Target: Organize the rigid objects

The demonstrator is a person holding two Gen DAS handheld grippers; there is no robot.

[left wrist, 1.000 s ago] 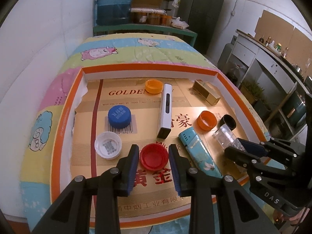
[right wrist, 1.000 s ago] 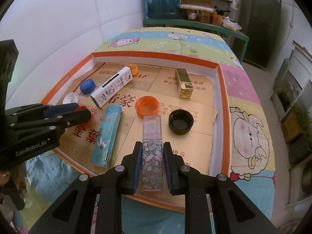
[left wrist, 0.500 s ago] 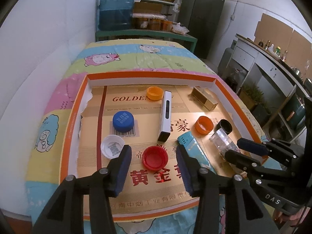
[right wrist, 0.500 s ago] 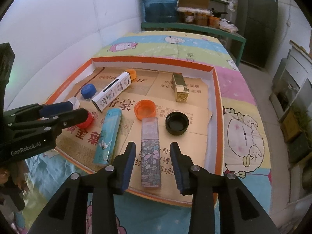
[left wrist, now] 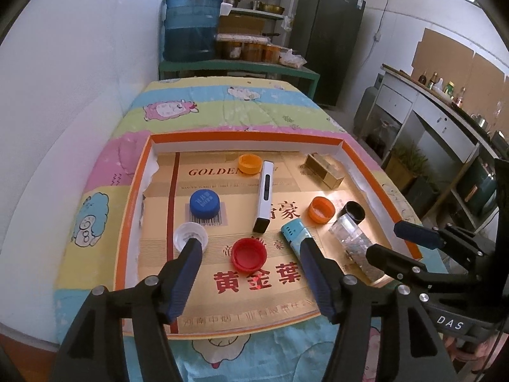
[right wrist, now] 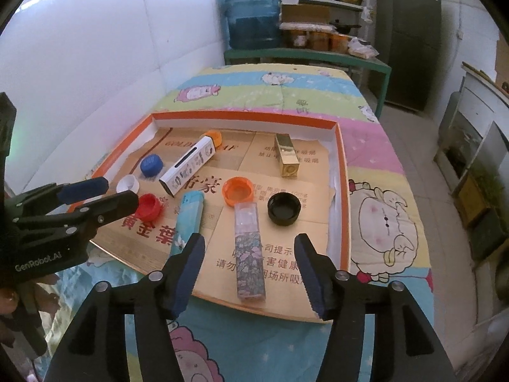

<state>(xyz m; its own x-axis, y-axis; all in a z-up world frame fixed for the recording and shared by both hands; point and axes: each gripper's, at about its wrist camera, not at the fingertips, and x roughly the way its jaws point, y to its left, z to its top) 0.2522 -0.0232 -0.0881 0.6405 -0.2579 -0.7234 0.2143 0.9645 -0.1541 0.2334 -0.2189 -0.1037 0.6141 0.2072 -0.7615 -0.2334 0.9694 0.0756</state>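
Rigid objects lie spread on the cardboard floor of a shallow orange-rimmed tray, which rests on a bed with a cartoon quilt. In the left wrist view the red cap lies open side up between the two fingers of the left hand-held gripper, but the pads do not touch it; the jaws are opening and already stand wide. A white cap sits just beside the left finger, partly hidden by it, and a blue cap lies further back on a printed barcode.

The right hand-held gripper is also opening its jaws. The floral lighter lies flat between its fingers with a free gap on both sides (its far half is clear plastic). Just beside it on the left lies the light blue lighter, and behind it an orange cap and a black cap, both open side up.

Near the middle of the tray a white slim box lies diagonally, with a second orange cap at its far end. A gold box lies near the far right corner; it may be a lighter, the view is too small to tell.
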